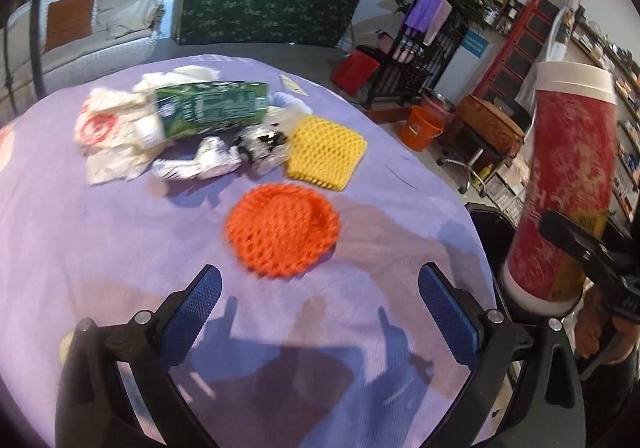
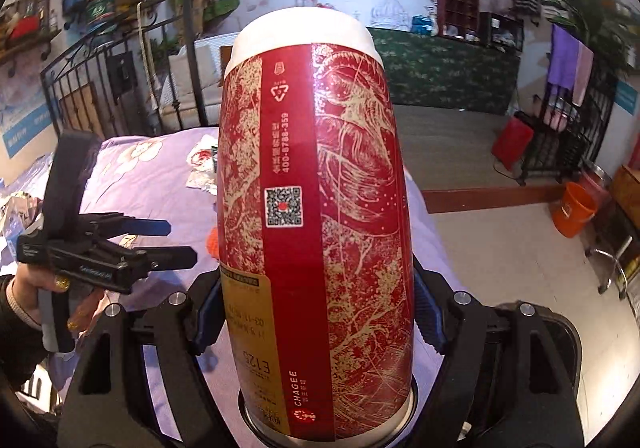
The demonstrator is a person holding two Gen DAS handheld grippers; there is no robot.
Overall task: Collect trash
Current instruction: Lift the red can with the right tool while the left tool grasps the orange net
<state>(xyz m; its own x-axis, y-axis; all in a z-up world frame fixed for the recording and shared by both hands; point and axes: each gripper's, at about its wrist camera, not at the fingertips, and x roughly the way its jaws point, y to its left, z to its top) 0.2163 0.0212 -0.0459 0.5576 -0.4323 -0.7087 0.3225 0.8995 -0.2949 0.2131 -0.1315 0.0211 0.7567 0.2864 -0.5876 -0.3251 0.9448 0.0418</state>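
Note:
My right gripper (image 2: 316, 312) is shut on a tall red and gold paper cup (image 2: 316, 208) with a white lid, held upright off the table's right edge; the cup also shows in the left wrist view (image 1: 564, 188). My left gripper (image 1: 320, 288) is open and empty above the purple tablecloth (image 1: 100, 248), just short of an orange foam net (image 1: 282, 230). Beyond lie a yellow foam net (image 1: 326, 152), a green carton (image 1: 212, 108), crumpled white plastic bags (image 1: 108, 140) and a crumpled white wrapper (image 1: 200, 166). The left gripper (image 2: 160, 244) shows at left in the right wrist view.
A dark bin (image 2: 560, 332) sits below the cup, by the table's right edge. An orange bucket (image 1: 422, 126) and a stool (image 1: 464, 160) stand on the floor to the right. A green covered table (image 1: 260, 4) and a sofa (image 1: 92, 28) are behind.

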